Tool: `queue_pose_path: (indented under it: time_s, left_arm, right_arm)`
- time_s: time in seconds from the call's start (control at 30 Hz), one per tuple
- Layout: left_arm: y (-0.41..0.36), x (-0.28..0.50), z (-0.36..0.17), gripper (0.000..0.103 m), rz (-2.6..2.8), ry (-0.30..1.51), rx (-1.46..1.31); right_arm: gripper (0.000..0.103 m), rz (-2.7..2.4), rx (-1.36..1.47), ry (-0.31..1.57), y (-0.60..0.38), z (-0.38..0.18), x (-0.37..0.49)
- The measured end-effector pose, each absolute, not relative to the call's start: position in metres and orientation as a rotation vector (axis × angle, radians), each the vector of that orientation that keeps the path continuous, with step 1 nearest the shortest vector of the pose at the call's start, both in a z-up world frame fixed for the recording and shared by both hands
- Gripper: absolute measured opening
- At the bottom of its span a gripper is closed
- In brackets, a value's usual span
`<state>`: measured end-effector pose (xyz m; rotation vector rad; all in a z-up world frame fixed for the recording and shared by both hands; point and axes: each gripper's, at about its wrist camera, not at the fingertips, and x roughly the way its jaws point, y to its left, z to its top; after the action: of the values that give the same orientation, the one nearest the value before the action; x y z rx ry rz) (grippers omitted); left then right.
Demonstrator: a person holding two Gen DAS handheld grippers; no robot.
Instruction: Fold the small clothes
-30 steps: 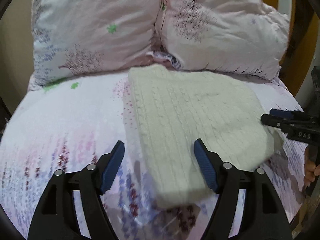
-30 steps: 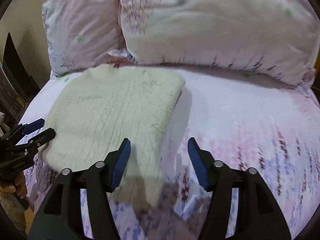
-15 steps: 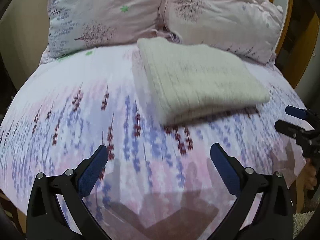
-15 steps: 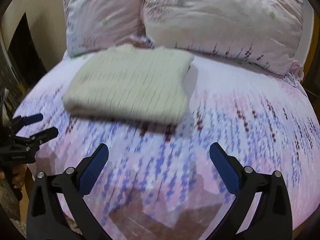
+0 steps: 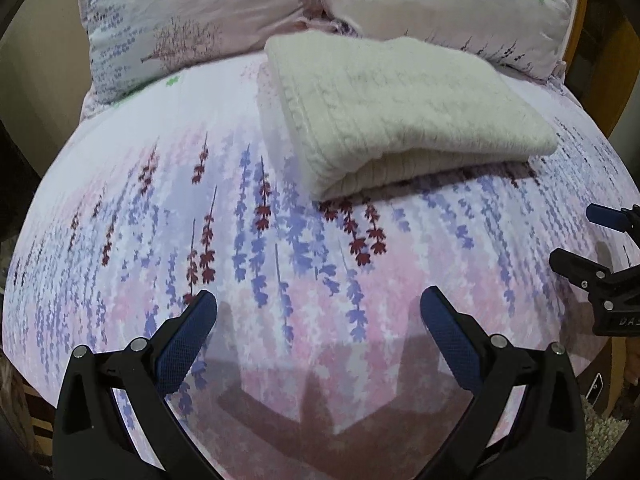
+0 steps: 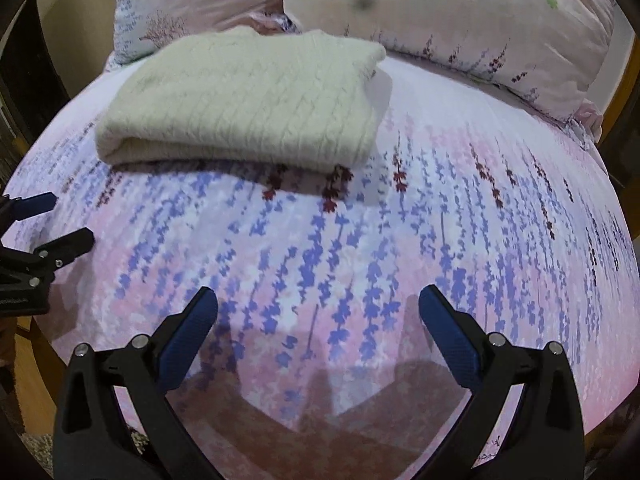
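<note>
I have the left gripper (image 5: 318, 306) spread wide and empty above the near part of the bed (image 5: 120, 208), and the right gripper (image 6: 318, 304) likewise wide apart with nothing between its fingers. The sweater (image 5: 396, 108) lies folded into a thick cream rectangle near the head of the bed, just in front of the pillows (image 5: 192, 12), well apart from both tools. Its doubled edge faces me and looks even.

I judge the fold done, so the step in hand is simply to clear away cleanly. To do that well I keep both tools high enough that no fingertip drags the sheet, since a tug on the soft cover could ripple up to the sweater and spoil its edges. I also keep the two grippers apart from each other; each shows at the edge of the other's view.

The sheet is floral, pink and lilac, and smooth. Beyond the bed I see a plain wall (image 5: 36, 60) on the left and wooden furniture (image 5: 616, 52) on the right.
</note>
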<state>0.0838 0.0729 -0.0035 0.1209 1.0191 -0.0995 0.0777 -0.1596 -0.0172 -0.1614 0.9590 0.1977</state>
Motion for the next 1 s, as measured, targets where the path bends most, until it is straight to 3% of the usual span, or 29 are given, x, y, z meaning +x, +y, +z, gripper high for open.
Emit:
queue_pose_path:
  time_s: [1.0]
  left_arm:
    - [0.0752, 0.0889, -0.0080, 0.102, -0.117, 1.058, 0.109]
  right_arm:
    - [0.101, 0.200, -0.137, 0.982, -0.1654, -0.0176, 0.0817]
